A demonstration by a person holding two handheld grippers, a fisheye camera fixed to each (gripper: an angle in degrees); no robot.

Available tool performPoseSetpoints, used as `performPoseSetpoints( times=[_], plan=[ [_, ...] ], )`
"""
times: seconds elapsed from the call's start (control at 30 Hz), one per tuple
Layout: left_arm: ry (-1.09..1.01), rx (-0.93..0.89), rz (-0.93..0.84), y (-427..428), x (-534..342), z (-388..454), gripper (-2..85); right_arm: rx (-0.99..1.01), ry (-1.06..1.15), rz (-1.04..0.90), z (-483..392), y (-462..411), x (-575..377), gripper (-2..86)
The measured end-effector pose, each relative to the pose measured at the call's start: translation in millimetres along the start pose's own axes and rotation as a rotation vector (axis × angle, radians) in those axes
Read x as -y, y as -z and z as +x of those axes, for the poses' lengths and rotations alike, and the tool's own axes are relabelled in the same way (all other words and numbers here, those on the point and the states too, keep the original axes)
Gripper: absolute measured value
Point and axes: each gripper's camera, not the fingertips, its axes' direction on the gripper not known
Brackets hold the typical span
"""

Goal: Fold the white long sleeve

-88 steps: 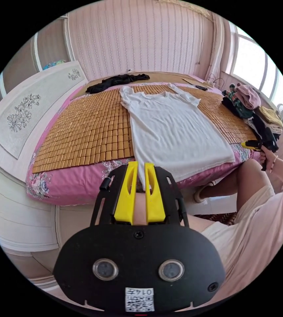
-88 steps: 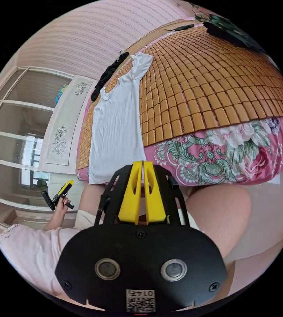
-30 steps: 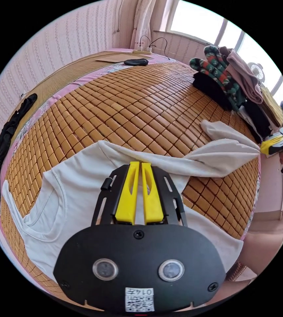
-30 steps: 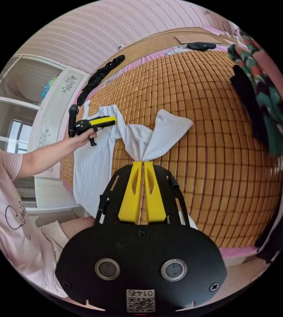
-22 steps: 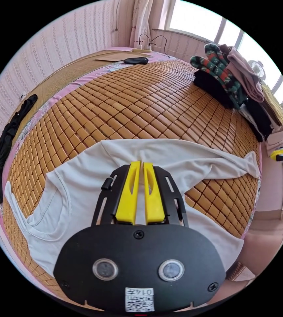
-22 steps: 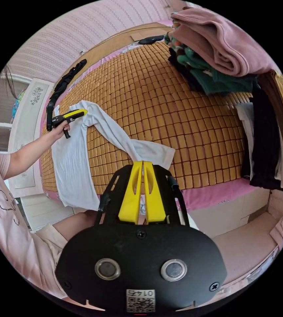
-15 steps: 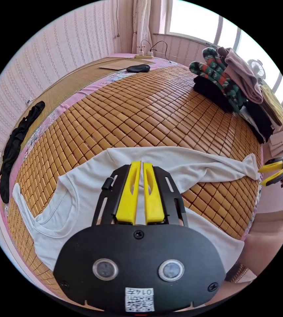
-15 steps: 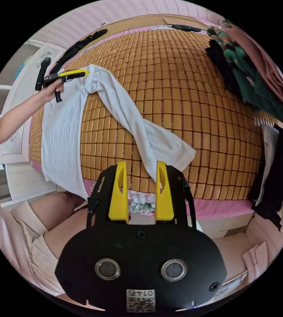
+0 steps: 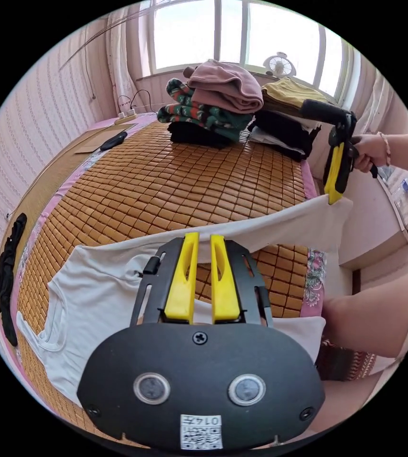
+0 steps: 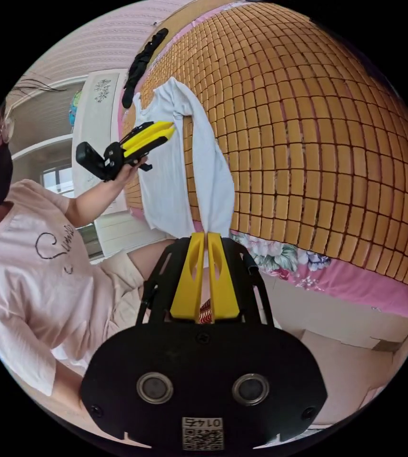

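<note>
Right gripper [image 10: 206,235] first: its yellow jaws are pressed together on the end of the sleeve of the white long sleeve [image 10: 184,162], pinched right at the fingertips [image 10: 195,238]. From there the sleeve runs taut away across the edge of the bed toward the shirt's body, which lies flat on the bamboo mat [image 10: 308,119]. In the left gripper view that same right gripper [image 9: 333,196] points down at the sleeve end, over the floral pink bed edge [image 9: 314,281].

Left gripper [image 9: 204,237] now: jaws a narrow gap apart, nothing caught between them, hovering above the shirt [image 9: 94,295] with the stretched sleeve crossing just beyond the tips. In the right gripper view it [image 10: 165,129] hangs beside the shoulder area, held in the person's hand [image 10: 128,170].

Farther past the tips, a pile of folded clothes [image 9: 227,104] sits on the mat's far edge. A black garment [image 9: 7,276] lies off to one side. Beyond, a small fan [image 9: 280,64] and bright windows [image 9: 242,33], with striped pink walls.
</note>
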Motion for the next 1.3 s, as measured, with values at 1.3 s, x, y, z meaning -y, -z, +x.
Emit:
performPoseSetpoints(
  times=[1.3],
  plan=[
    [0.115,0.096,-0.171,-95.5,62.4,-106.0,-0.5,-0.512,-0.305,0.396,90.4,-0.9,-53.8,4.8]
  ],
)
